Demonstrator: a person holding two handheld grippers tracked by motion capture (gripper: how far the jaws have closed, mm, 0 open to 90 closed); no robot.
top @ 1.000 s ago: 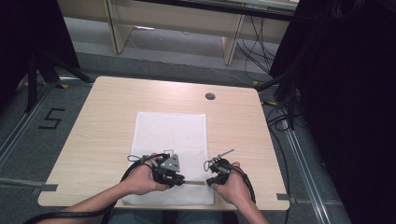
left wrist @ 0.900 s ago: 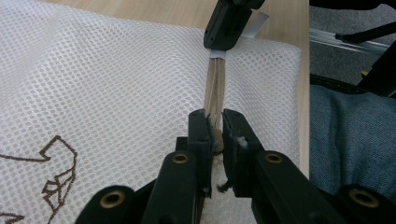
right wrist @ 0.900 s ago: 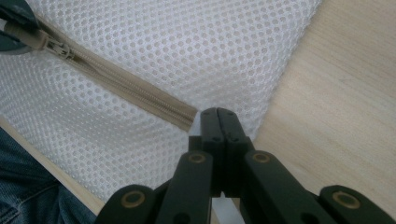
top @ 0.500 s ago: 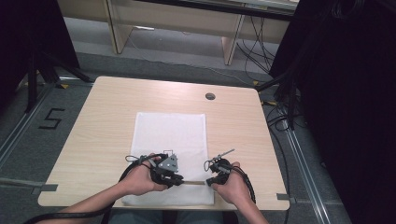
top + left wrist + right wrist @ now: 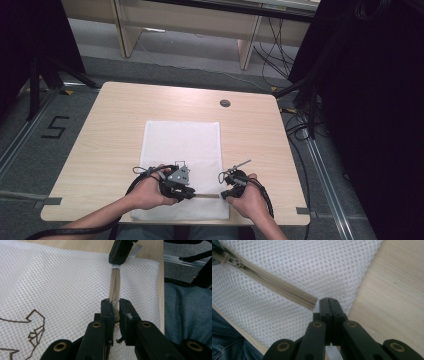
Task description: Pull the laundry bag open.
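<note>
Unzipping looks under way: the left gripper (image 5: pixel 114 305) pinches the beige zipper's pull (image 5: pixel 115 315) on the white mesh bag (image 5: pixel 182 145); the right gripper (image 5: pixel 328 300), clamped tight on the bag's end tab beyond it, anchors; next, a steady pull apart.

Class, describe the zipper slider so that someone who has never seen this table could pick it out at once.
Start at the wooden table and find the white mesh bag lying on it. Along its near edge runs a beige zipper; the slider is the small beige metal piece on it, the one solid lump among soft mesh.
</note>
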